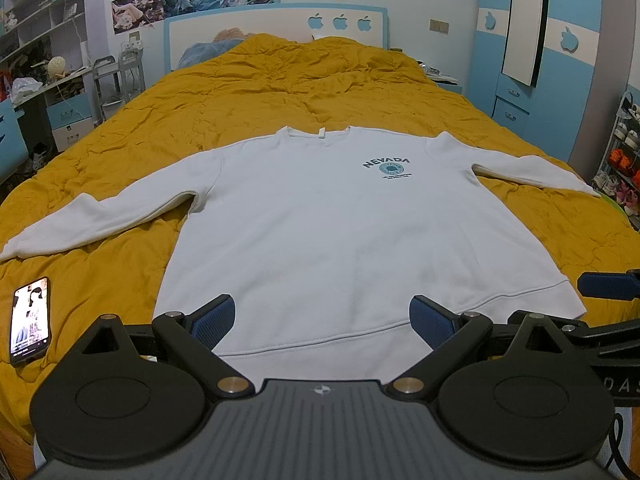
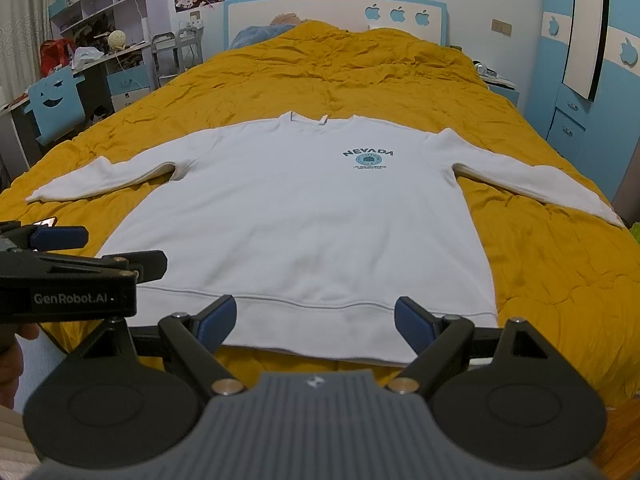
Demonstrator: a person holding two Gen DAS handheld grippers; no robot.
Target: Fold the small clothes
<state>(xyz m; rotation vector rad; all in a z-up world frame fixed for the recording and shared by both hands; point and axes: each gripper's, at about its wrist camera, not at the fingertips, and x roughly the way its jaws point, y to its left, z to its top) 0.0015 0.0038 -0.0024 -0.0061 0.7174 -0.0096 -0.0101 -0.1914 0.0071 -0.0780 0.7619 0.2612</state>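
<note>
A white long-sleeved sweatshirt with a dark "NEVADA" print lies flat and face up on the yellow quilt, both sleeves spread out to the sides. My left gripper hovers open over the hem, its blue pads wide apart with nothing between them. My right gripper also stands open above the hem, a little to the right of the left one. The right gripper's blue finger shows at the right edge of the left wrist view, and the left gripper's body shows at the left of the right wrist view.
A lit phone lies on the quilt left of the hem. Shelves and a desk stand left of the bed, a blue wardrobe on the right, a shoe rack at the far right. A headboard closes the far end.
</note>
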